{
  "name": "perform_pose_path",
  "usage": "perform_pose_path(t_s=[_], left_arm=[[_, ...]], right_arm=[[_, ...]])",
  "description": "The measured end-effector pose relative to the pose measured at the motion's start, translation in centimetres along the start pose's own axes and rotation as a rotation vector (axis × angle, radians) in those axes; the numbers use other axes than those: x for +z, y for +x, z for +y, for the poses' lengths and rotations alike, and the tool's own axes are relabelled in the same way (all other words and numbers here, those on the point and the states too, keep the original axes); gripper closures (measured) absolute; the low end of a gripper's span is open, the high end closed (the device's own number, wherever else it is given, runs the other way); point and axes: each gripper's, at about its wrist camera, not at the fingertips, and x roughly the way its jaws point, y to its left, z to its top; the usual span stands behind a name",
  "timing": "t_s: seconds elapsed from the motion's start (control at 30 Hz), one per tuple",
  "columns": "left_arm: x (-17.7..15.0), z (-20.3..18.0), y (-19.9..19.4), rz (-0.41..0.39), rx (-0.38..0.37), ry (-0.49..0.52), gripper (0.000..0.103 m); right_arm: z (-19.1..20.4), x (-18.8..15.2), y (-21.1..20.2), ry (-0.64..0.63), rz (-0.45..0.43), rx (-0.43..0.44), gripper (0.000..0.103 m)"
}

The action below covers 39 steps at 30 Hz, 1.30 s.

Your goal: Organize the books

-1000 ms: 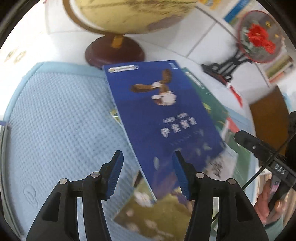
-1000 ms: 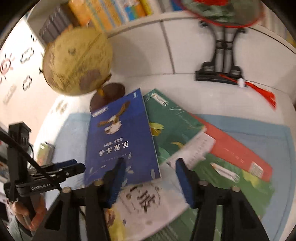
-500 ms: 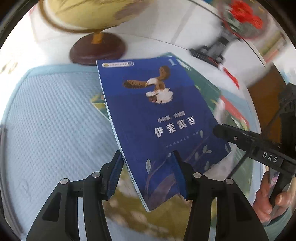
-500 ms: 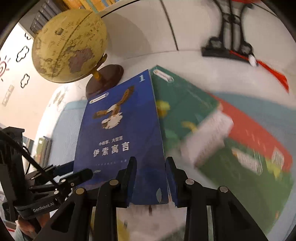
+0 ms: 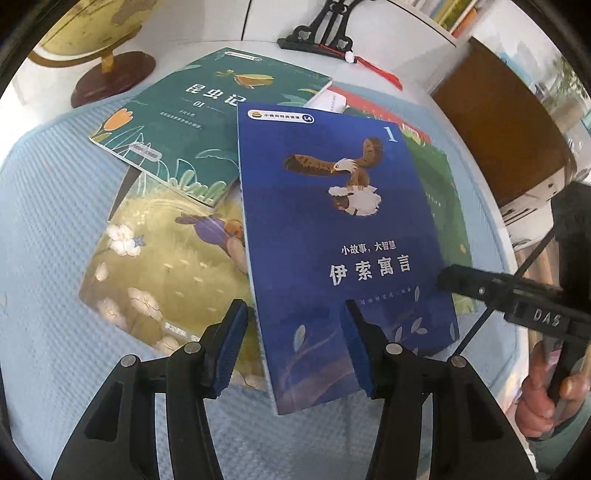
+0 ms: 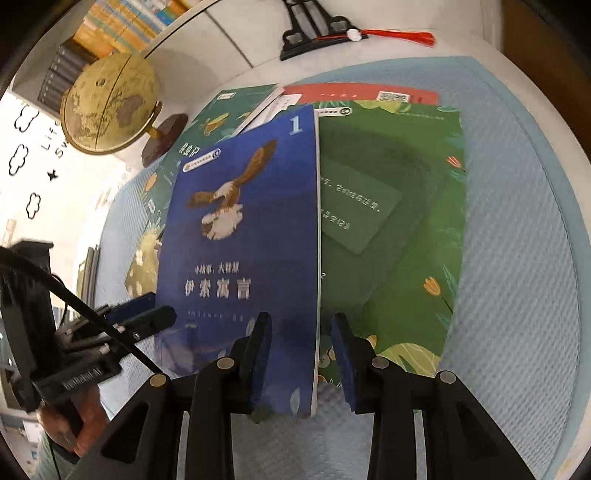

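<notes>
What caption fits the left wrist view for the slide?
Left gripper straddles the near left edge of the blue eagle book atop overlapping books on a blue mat.

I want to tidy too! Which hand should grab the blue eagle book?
Probably the right hand-held gripper: its jaws have just been closing, with the blue eagle book's long edge between them. The left hand-held gripper gapes wider over a corner.

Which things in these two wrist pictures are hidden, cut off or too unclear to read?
- Yellow flower book, left wrist view: right part hidden under the blue eagle book.
- Red book, right wrist view: only its top strip shows; green books cover the rest.
- Globe, left wrist view: cut off by the picture edge.
- Small print on the blue eagle book, right wrist view: blurred.
- Whether the right gripper pinches the blue eagle book: unclear.
</notes>
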Motion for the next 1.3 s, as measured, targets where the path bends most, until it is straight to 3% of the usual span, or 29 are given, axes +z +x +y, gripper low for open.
perform_pose_path(t_s=[0.13, 0.17, 0.23, 0.33, 0.4, 0.47, 0.57, 0.7, 0.77, 0.9, 0.97, 1.03, 1.13, 1.17, 1.23, 1.3], left_arm=[[0.1, -0.6, -0.2, -0.008, 0.014, 0.0, 0.054], [0.1, -0.2, -0.9, -0.022, -0.034, -0.029, 0.054], [0.1, 0.8, -3.2, -0.086, -0.208, -0.101, 0.055], [0.3, 1.2, -4.7, -0.137, -0.389, -0.173, 0.055], [0.7, 1.0, -3.9, -0.134, -0.375, -0.188, 0.057], [1.0, 0.7, -2.1, -0.105, -0.339, -0.202, 0.067], [1.3, 0.1, 1.0, -0.035, -0.389, -0.246, 0.084], [1.3, -1.8, 2.2, -0.016, -0.373, -0.238, 0.09], [1.8, -1.8, 2.3, -0.017, -0.424, -0.269, 0.09], [2.7, -1.1, 1.3, -0.031, -0.596, -0.359, 0.09], [3.3, -0.8, 1.5, -0.022, -0.673, -0.398, 0.09], [3.3, -0.6, 1.8, -0.014, -0.718, -0.438, 0.09], [3.1, -0.6, 2.4, 0.0, -0.744, -0.478, 0.09], [3.0, -0.6, 2.3, 0.002, -0.733, -0.476, 0.09], [2.6, -0.4, 1.9, 0.013, -0.68, -0.456, 0.09], [2.3, -0.6, 1.8, 0.04, -0.578, -0.411, 0.09]], right_arm=[[1.0, -0.2, 0.0, -0.054, -0.027, -0.033, 0.069], [1.1, -0.2, 0.0, -0.062, -0.031, -0.045, 0.069], [0.8, -0.1, 0.0, -0.058, -0.041, -0.051, 0.069], [-0.8, -0.1, -0.3, -0.012, -0.038, 0.014, 0.069], [-1.4, -0.1, -0.4, 0.009, -0.037, 0.043, 0.069], [-1.4, -0.2, -0.4, 0.016, -0.039, 0.049, 0.069], [-1.0, -0.1, -0.2, 0.005, -0.047, 0.044, 0.069], [-1.0, -0.4, -0.3, 0.004, -0.04, 0.041, 0.069], [-1.3, -0.6, -0.5, 0.03, -0.017, 0.047, 0.069], [-2.5, -0.3, -2.1, 0.093, -0.006, 0.13, 0.066], [-3.3, -0.2, -2.6, 0.144, -0.012, 0.208, 0.046], [-3.9, 0.0, -2.6, 0.196, -0.02, 0.302, 0.043], [-4.2, 0.1, -1.6, 0.262, 0.006, 0.444, 0.044], [-4.2, 0.2, -1.5, 0.276, -0.006, 0.454, 0.048], [-3.8, 0.2, -1.2, 0.269, -0.019, 0.407, 0.061], [-3.4, 0.1, -1.1, 0.254, -0.028, 0.377, 0.069]])
